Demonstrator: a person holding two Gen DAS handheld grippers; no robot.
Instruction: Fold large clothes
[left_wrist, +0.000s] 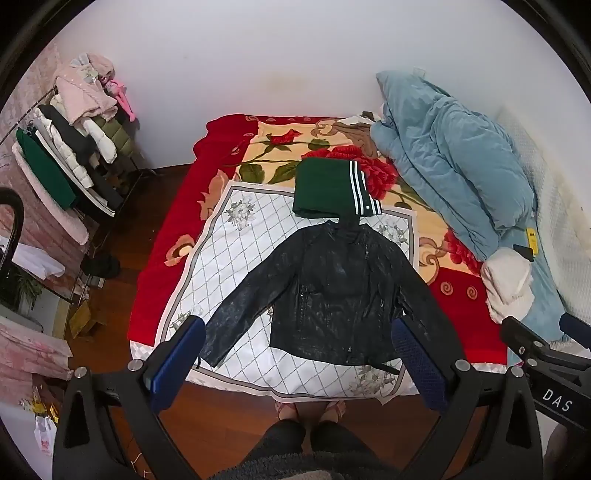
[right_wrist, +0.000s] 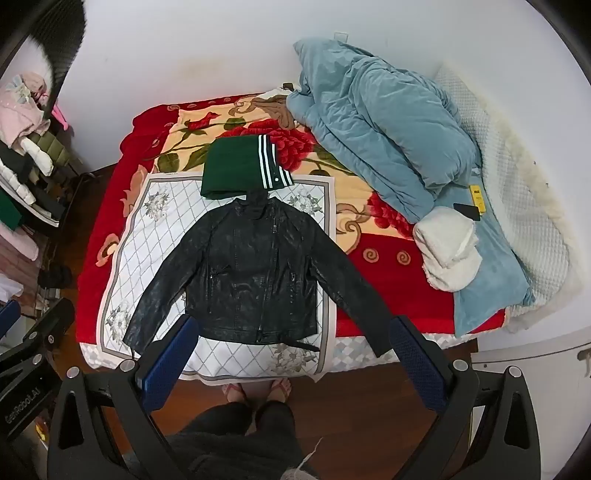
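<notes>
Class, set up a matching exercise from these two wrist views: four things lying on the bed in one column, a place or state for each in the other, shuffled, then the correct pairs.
Things:
1. black leather jacket
2. green garment with white stripes
3. light blue quilt
4. white fleece bundle

Descriptions:
A. heaped along the bed's right side
B. folded, just beyond the jacket's collar
C. spread flat, sleeves out, on the white diamond-patterned sheet
D. near the bed's right front edge

Pairs: 1-C, 2-B, 3-A, 4-D
</notes>
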